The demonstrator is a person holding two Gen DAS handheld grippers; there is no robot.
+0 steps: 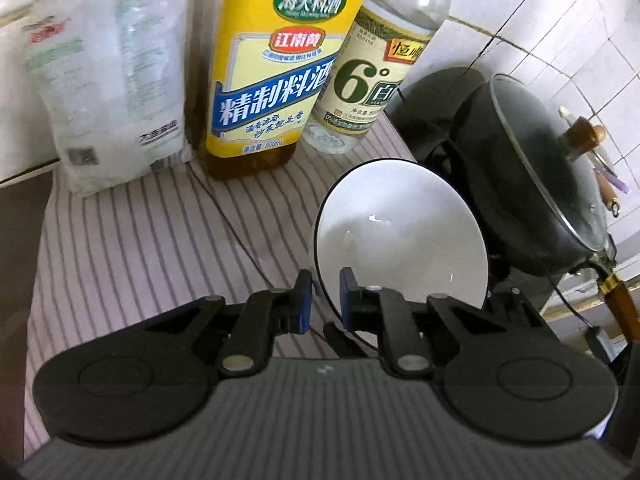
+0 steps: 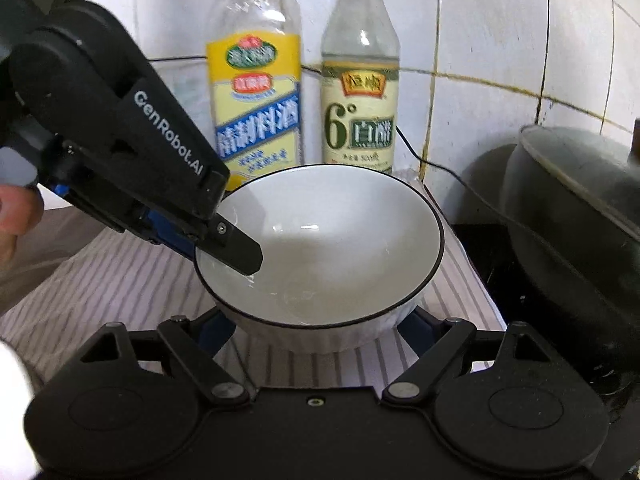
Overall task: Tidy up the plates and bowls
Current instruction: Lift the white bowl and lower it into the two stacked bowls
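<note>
The left gripper point(image 1: 324, 300) pinches the white bowl's point(image 1: 404, 236) rim between narrow jaws. The right gripper point(image 2: 324, 326) spreads wide around that bowl's base — over the striped cloth point(image 1: 132, 248). At twelve o'clock stand two bottles point(image 2: 256, 92); at three, a lidded wok point(image 1: 548, 168).

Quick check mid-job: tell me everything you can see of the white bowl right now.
The white bowl is glossy, ceramic-looking, with a thin dark rim and ribbed outer wall, empty inside. It sits tilted above the striped cloth. The left gripper pinches its rim, one finger inside, one outside. The right gripper straddles its base with fingers spread; contact there is unclear.
</note>
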